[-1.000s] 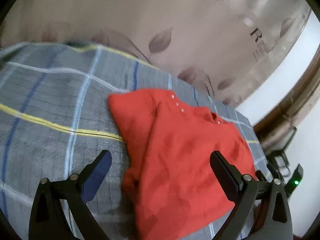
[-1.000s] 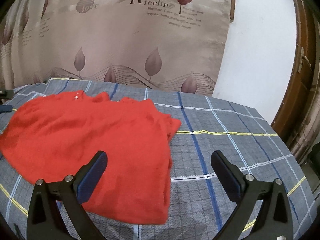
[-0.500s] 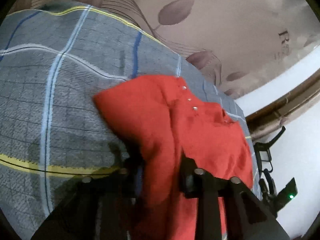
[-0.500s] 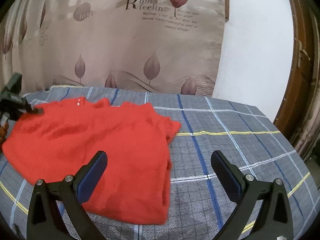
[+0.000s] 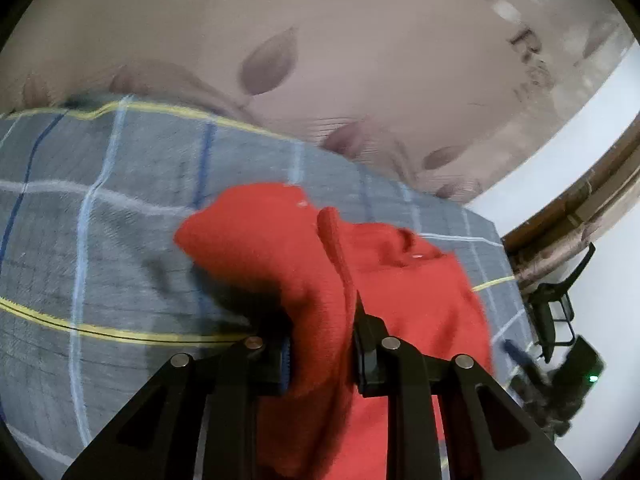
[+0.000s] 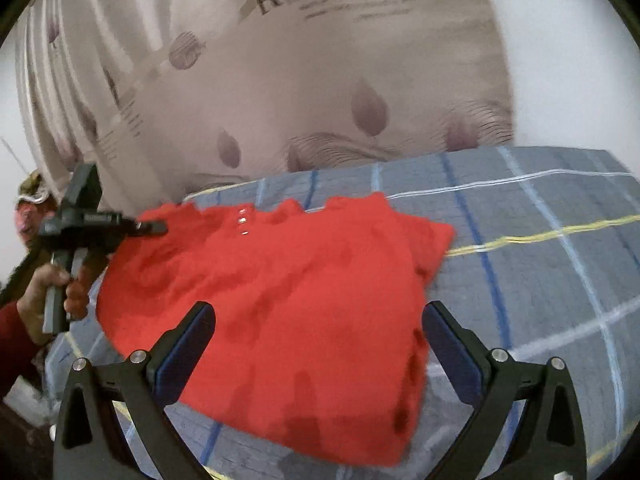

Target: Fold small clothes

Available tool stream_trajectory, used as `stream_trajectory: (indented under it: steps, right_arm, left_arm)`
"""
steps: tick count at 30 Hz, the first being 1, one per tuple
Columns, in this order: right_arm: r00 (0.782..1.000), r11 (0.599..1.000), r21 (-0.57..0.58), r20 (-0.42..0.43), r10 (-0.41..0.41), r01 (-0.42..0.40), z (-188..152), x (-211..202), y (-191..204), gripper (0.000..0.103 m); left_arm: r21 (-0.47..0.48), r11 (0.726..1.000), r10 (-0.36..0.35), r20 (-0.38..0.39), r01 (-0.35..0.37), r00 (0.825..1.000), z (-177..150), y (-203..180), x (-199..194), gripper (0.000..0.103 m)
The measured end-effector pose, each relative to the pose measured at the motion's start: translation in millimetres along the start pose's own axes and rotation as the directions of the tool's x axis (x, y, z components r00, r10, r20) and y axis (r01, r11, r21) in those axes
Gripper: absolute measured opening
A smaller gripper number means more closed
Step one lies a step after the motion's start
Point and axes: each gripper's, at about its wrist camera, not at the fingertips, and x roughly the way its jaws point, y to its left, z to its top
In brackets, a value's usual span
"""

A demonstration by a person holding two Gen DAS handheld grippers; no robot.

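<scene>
A small red knitted top (image 6: 288, 280) with pale buttons near the collar lies on a grey plaid cloth (image 6: 540, 280). My left gripper (image 5: 320, 344) is shut on a bunched fold of the top's edge (image 5: 316, 280) and lifts it a little off the cloth. The left gripper also shows in the right wrist view (image 6: 148, 227), at the top's far left corner, with the hand holding it. My right gripper (image 6: 316, 344) is open and empty, hovering over the near edge of the top.
A beige curtain (image 6: 320, 80) with leaf prints and lettering hangs behind the surface. A white wall (image 6: 560, 40) and brown wooden frame (image 5: 580, 216) are to the right. The plaid cloth extends bare to the right of the top.
My left gripper went from open over the top to shut on its edge, and has raised the fold. My right gripper has swung left, over the top's near edge, still open.
</scene>
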Motion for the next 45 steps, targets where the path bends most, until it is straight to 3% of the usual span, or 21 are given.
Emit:
stream_trajectory:
  steps: [5,10,13,14,16,19,21,24,27,30,31,33,35,36,43,44,45]
  right_arm:
    - [0.993,0.986,0.121,-0.008,0.120,-0.118,4.0,15.0,-20.4,0.103]
    - [0.971,0.930,0.282,0.032,0.236,-0.235,-0.2,15.4,-51.5,0.103]
    - [0.958,0.900,0.330,0.060,0.282,-0.286,-3.6,9.0,-65.3,0.103]
    - [0.953,0.889,0.344,0.072,0.295,-0.302,-4.9,6.0,-70.4,0.103]
    - [0.943,0.867,0.372,0.098,0.319,-0.332,-8.0,1.0,-79.7,0.103]
    - [0.935,0.855,0.380,0.110,0.336,-0.352,-9.2,-2.4,-88.1,0.103]
    - [0.929,0.846,0.388,0.109,0.352,-0.366,-11.8,-3.6,-93.6,0.103]
    - [0.923,0.842,0.381,0.118,0.365,-0.382,-11.9,-9.5,-96.4,0.103]
    - [0.910,0.845,0.337,0.143,0.390,-0.415,-1.7,-19.7,-90.9,0.102]
    - [0.908,0.862,0.286,0.105,0.406,-0.419,12.7,-18.6,-75.5,0.100]
    - [0.905,0.864,0.274,0.076,0.418,-0.422,17.4,-11.9,-70.2,0.098]
    - [0.925,0.891,0.271,-0.010,0.380,-0.364,26.1,10.2,-61.3,0.091]
    - [0.923,0.895,0.295,-0.090,0.374,-0.334,29.6,37.1,-57.9,0.078]
    - [0.917,0.888,0.317,-0.110,0.384,-0.334,30.1,49.0,-57.1,0.078]
    - [0.910,0.895,0.353,-0.207,0.359,-0.273,37.5,95.4,-49.1,0.078]
    - [0.905,0.888,0.371,-0.213,0.367,-0.273,37.9,99.7,-49.3,0.074]
    - [0.906,0.888,0.370,-0.212,0.367,-0.273,38.1,101.3,-48.5,0.057]
  left_arm:
    - [0.027,0.999,-0.041,-0.022,0.042,0.999,9.0,-76.2,8.7,0.023]
    - [0.013,0.994,-0.110,-0.081,0.112,0.991,10.3,-141.8,55.4,0.023]
    - [-0.081,0.974,-0.221,-0.129,0.211,0.967,6.7,-164.2,93.9,0.021]
    - [-0.116,0.960,-0.270,-0.151,0.254,0.951,4.4,-170.4,106.8,0.021]
    - [-0.146,0.944,-0.318,-0.171,0.295,0.933,0.5,-183.5,122.3,0.021]
    - [-0.127,0.926,-0.373,-0.166,0.355,0.913,-3.2,-206.0,129.7,0.021]
    - [-0.089,0.919,-0.393,-0.121,0.384,0.911,-2.1,-216.5,115.5,0.023]
    - [-0.034,0.914,-0.405,0.003,0.405,0.914,-2.6,-209.2,77.6,0.028]
    - [0.040,0.953,-0.304,0.107,0.301,0.947,-17.5,-179.6,39.4,0.049]
    - [0.044,0.972,-0.234,0.169,0.229,0.958,-48.0,-138.8,17.7,0.050]
    - [0.006,0.971,-0.235,0.175,0.237,0.956,-61.9,-119.6,15.6,0.050]
    - [-0.062,0.967,-0.230,0.190,0.246,0.954,-89.2,-90.2,13.1,0.050]
    - [-0.096,0.967,-0.214,0.212,0.238,0.954,-114.4,-70.8,13.4,0.050]
    - [-0.098,0.967,-0.210,0.215,0.235,0.954,-126.0,-64.4,13.9,0.050]
    - [0.000,0.979,-0.201,0.169,0.204,0.965,-165.4,-69.2,29.8,0.050]
    - [0.017,0.978,-0.208,0.168,0.208,0.964,-166.5,-72.2,29.3,0.051]
    - [0.040,0.976,-0.219,0.172,0.216,0.960,-167.0,-75.4,28.1,0.056]
